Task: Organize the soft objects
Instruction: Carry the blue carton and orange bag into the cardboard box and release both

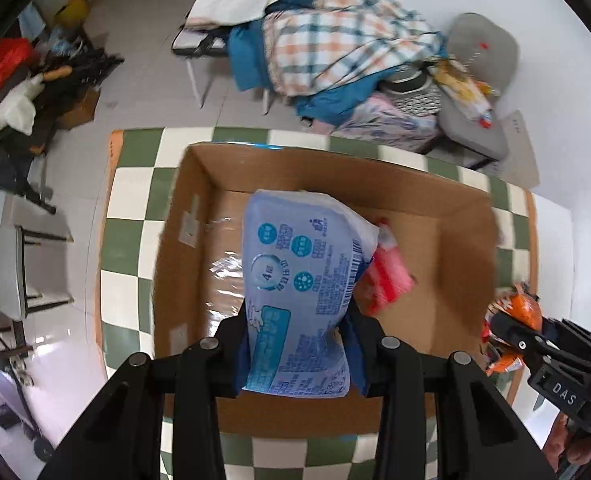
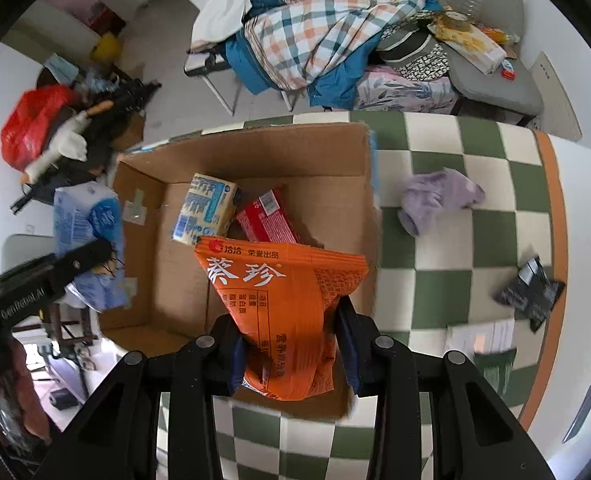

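Cardboard box (image 1: pixel 415 184) sits open on the green-and-white checked table (image 2: pixel 435 148), and both grippers hang above it, pointing down, each with a packet pinched between its fingers. The left gripper (image 1: pixel 295 344) is closed tight on a pale blue tissue pack (image 1: pixel 295 280), which dangles over the box's middle; a red packet (image 1: pixel 387 276) lies on the box floor just beside it. The right gripper (image 2: pixel 291 352) is clamped on an orange snack bag (image 2: pixel 291 300), held near the box's near-right corner. Under it, inside the box, lie a yellow-and-blue tissue pack (image 2: pixel 207 208) and the same red packet, touching each other.

From where I stand, the risk is mostly in the release. The orange bag hangs close to the box's right wall (image 2: pixel 359 160); let go there, I'd guess it could catch the rim and flop onto the table instead of dropping in. The blue pack is gripped only by its lower end, so it may swing as it falls and land on the red packet. The two grippers are also working over the same box, near each other, so a careless move could knock them together.

Out on the table, well apart from the box, a lilac cloth (image 2: pixel 439 196) and a dark pouch (image 2: pixel 531 292) remain unpacked.
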Demonstrator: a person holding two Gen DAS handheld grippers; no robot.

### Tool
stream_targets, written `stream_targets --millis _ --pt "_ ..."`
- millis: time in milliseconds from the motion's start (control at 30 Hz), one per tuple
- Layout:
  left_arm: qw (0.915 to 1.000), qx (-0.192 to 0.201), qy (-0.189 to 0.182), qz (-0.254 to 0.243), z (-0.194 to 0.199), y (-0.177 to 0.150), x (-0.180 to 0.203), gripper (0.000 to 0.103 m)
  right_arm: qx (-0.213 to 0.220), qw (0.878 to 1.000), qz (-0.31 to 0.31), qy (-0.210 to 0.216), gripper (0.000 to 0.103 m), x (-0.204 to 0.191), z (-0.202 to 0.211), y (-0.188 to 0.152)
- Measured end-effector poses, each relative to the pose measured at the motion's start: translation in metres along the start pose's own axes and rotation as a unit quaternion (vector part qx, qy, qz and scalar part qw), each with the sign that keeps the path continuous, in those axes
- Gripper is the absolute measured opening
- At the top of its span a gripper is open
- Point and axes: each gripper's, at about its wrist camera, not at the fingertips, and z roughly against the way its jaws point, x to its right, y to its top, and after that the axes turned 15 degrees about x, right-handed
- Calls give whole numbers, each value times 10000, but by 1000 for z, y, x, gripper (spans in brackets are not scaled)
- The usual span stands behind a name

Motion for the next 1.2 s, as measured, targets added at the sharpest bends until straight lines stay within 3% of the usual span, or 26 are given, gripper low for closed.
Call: stream_targets --millis 300,600,700,767,833,900,1100,1167,1200 --pt "9986 -493 181 -24 -65 21 -24 36 -298 9980 248 -505 40 -9 -69 22" --pt "9963 -805 235 -190 -89 31 -24 44 -435 9954 317 -798 42 -7 -103 36" --pt "9962 -840 223 -97 -87 34 -26 47 -390 9947 274 -912 57 -5 -106 40" --pt "9965 -818 152 27 -85 36 -29 53 -333 9949 231 -928 74 -5 -104 42" --pt "9973 -728 84 88 -81 38 -30 65 -304 9953 183 -900 75 -4 -101 43" --pt "9980 -613 101 68 -74 39 -30 86 -295 9951 167 -932 75 -4 -97 43" --pt "9992 -365 182 -55 -54 30 -25 99 -255 9957 194 -869 87 -10 -84 34" --pt "9994 -275 206 -71 -47 23 -24 100 -214 9963 163 -817 103 -12 -79 28" --pt "9995 -220 203 -64 -42 17 -23 100 -185 9964 164 -811 103 -14 -77 24"
